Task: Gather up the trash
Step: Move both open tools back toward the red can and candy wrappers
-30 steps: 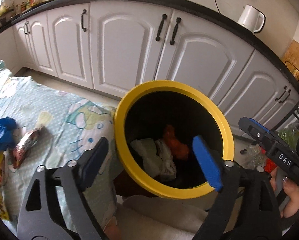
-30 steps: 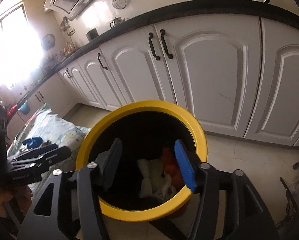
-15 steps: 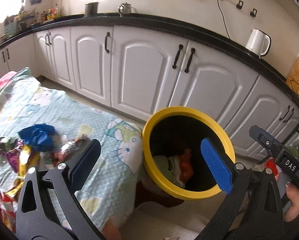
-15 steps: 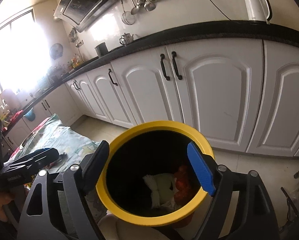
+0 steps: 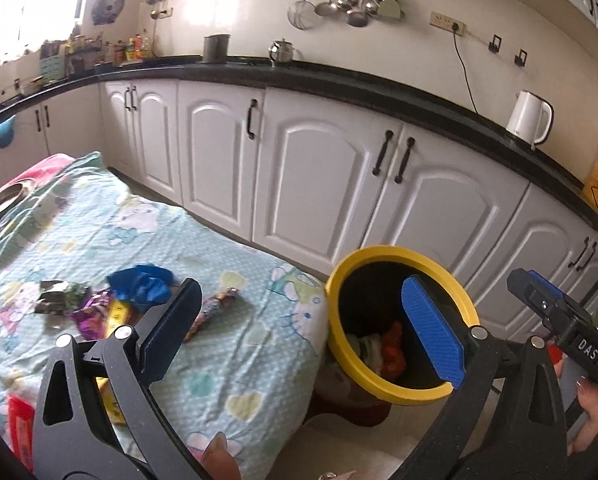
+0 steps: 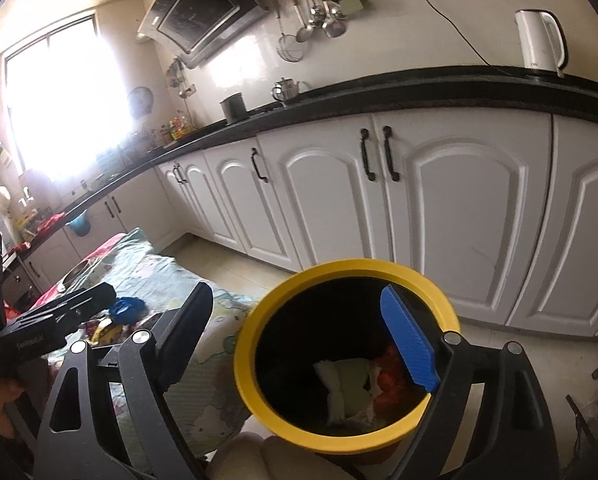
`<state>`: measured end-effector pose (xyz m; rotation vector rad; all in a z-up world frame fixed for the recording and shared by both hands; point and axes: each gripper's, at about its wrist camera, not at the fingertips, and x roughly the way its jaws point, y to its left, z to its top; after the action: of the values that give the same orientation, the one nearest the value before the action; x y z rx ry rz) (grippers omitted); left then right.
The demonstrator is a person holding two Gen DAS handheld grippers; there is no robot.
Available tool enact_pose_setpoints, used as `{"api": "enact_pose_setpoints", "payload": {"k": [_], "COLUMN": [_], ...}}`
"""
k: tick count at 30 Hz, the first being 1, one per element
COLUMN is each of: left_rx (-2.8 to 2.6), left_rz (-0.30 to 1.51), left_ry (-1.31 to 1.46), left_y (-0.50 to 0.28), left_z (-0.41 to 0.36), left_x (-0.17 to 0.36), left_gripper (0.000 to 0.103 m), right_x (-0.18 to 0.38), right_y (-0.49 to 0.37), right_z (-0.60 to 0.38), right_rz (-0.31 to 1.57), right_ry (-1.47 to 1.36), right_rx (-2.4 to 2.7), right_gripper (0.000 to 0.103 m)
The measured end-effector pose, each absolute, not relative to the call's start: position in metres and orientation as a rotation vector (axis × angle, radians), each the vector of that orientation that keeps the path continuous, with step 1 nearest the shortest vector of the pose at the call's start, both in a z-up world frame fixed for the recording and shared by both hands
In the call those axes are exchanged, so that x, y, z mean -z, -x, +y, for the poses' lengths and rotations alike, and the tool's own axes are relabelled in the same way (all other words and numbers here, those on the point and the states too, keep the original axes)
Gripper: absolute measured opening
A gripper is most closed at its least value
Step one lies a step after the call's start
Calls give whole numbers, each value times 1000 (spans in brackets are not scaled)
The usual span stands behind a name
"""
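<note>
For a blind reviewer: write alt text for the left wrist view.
The open, empty left gripper points over a patterned cloth strewn with wrappers beside a yellow-rimmed bin already holding trash. White cabinets stand behind; the right gripper shows at the right edge.

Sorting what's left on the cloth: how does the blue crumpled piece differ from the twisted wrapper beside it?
The blue crumpled piece is plain, bunched and rounded; the twisted wrapper is long, narrow and multicoloured. The blue piece touches the pile of wrappers; the twisted wrapper lies apart. Both rest on the patterned cloth, outside the bin.
</note>
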<state>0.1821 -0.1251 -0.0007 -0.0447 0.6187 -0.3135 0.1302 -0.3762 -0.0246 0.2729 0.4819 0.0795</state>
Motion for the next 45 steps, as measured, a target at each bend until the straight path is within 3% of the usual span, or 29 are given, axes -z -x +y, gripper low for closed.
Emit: {"api": "enact_pose_setpoints", "payload": {"k": [24,45], "left_rx": [83,-74], "left_rz": [472,533], "left_ry": [115,170], "left_y": [-144,-126], "left_z": [-1,110], "left_x": [-27,-11], "left_gripper": [92,92], "right_x": [-5,25], "right_y": [-131,-149], "right_z": [-264,-129], "right_rz": [425,550], "right_ry": [-161,-7], "right_rx": [-280,-512], "right_gripper": [89,91]}}
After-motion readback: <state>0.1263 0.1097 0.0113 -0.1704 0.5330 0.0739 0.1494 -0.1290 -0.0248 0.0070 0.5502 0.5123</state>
